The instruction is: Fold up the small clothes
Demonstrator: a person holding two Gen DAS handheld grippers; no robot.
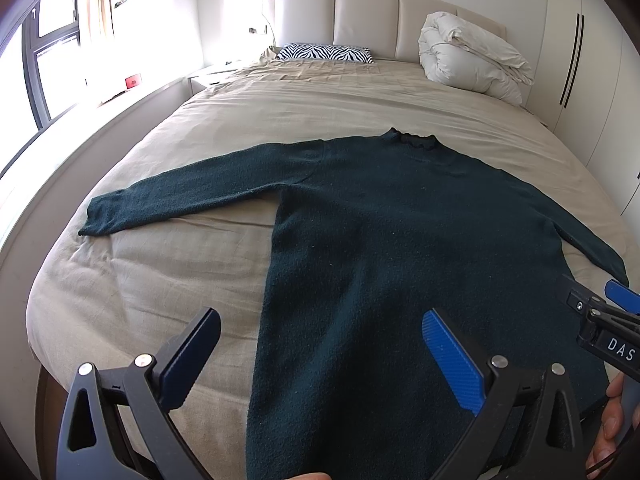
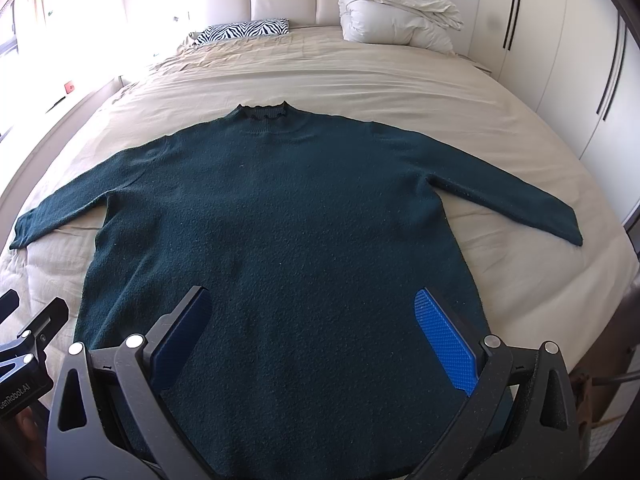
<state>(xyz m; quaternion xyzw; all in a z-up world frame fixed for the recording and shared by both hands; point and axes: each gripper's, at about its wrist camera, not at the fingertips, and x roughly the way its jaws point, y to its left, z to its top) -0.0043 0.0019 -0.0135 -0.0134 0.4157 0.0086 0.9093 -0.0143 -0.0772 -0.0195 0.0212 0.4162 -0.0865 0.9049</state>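
We see a dk-green fuzzy knit sweater (image 2: 280,216) flat on the wrinkled beige bed sheet (image 2: 400,84), sleeves out, frilly collar far end; left gripper (image 1: 320,356) & right gripper (image 2: 312,340) both spread wide w/ ribbed blue pads, holding nothing.

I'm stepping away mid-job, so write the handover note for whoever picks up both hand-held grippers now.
Left hand-held gripper: open, empty, above the sweater's left hem area.
Right hand-held gripper: open, empty, above the lower middle of the sweater.
Sweater: dark green, flat on the bed, collar toward the headboard, both sleeves spread out to the sides.
Done: sweater laid out flat.
Left: every fold; no sleeve or hem is folded yet.
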